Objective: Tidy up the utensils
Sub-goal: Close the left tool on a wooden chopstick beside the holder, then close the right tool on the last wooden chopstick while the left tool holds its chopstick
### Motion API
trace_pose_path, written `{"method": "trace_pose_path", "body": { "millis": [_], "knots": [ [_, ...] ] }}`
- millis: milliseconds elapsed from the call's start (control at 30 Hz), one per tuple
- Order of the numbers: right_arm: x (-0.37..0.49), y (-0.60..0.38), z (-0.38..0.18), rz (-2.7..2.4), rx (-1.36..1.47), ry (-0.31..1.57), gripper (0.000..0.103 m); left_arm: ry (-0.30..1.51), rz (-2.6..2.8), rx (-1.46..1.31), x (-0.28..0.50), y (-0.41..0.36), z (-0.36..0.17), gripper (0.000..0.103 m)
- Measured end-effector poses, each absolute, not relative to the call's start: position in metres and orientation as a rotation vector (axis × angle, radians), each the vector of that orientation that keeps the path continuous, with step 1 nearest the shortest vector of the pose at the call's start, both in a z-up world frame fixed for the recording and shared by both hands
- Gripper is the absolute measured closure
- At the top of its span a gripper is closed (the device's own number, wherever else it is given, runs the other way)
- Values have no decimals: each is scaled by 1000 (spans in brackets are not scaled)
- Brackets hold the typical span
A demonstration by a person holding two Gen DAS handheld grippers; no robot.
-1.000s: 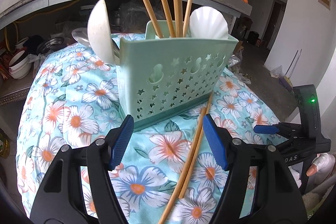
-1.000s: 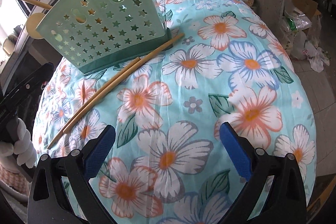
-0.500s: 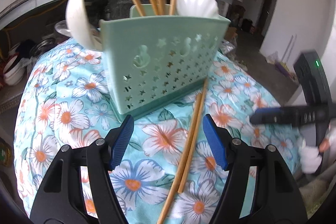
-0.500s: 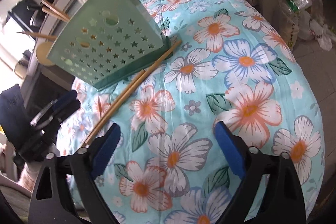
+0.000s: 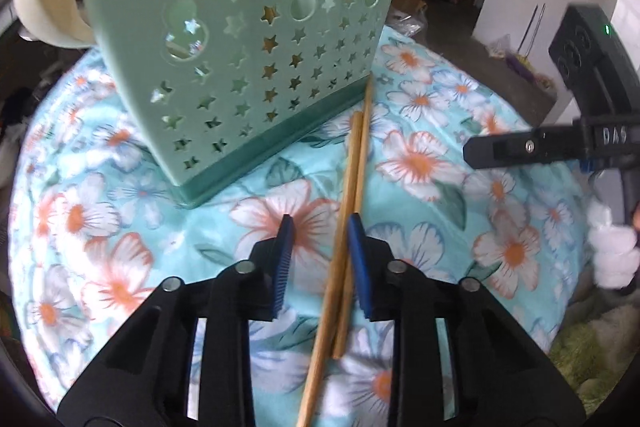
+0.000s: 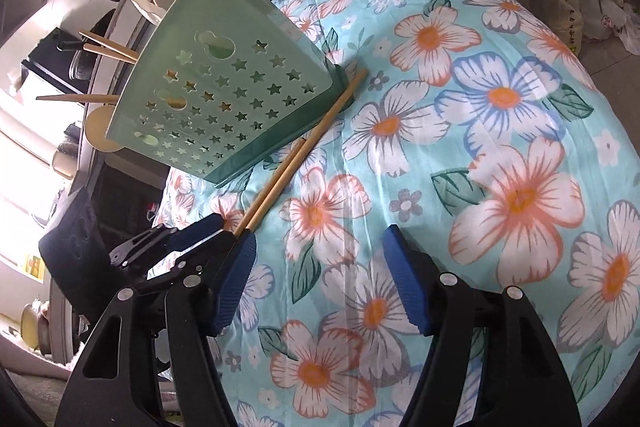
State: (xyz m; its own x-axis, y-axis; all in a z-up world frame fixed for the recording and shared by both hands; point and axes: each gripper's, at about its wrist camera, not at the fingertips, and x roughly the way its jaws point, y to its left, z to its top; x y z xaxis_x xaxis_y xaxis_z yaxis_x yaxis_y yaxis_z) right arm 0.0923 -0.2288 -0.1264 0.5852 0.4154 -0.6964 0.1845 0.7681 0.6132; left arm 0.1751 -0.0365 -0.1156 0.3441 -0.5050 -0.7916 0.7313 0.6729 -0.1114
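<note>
Left wrist view: your left gripper (image 5: 318,255) is closing its fingers around 2 chopsticks (image 5: 352,187) lying on the floral surface (image 5: 500,187), just beside the green holder (image 5: 248,67), set for a lift; pads not yet pressing.

Right wrist view: your right gripper (image 6: 318,285) is also closing, nothing between its fingers, parked clear of the chopsticks.

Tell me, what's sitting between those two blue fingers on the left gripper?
Two loose chopsticks on the floral cloth, seen in the left wrist view; the left gripper is closing around them.
</note>
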Motion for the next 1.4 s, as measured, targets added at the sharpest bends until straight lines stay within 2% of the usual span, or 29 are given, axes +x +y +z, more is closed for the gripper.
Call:
{"method": "trace_pose_path", "body": {
  "millis": [100, 167, 567, 1000, 1167, 1400],
  "knots": [
    [88, -233, -126, 134, 714, 948, 38, 971, -861, 198, 184, -36, -118, 94],
    [85, -236, -125, 124, 717, 941, 38, 1014, -893, 138, 187, -36, -121, 96],
    [77, -243, -121, 109, 720, 921, 38, 1121, -1014, -40, 170, -38, -122, 98],
    [106, -239, -130, 142, 784, 953, 38, 1046, -960, -205, 182, 7, -97, 98],
    [131, -230, -131, 131, 748, 979, 45, 1056, -892, -178, 189, 14, -101, 98],
    [156, -214, -132, 70, 647, 1017, 63, 1060, -857, -77, 183, 6, -107, 98]
  ]
}}
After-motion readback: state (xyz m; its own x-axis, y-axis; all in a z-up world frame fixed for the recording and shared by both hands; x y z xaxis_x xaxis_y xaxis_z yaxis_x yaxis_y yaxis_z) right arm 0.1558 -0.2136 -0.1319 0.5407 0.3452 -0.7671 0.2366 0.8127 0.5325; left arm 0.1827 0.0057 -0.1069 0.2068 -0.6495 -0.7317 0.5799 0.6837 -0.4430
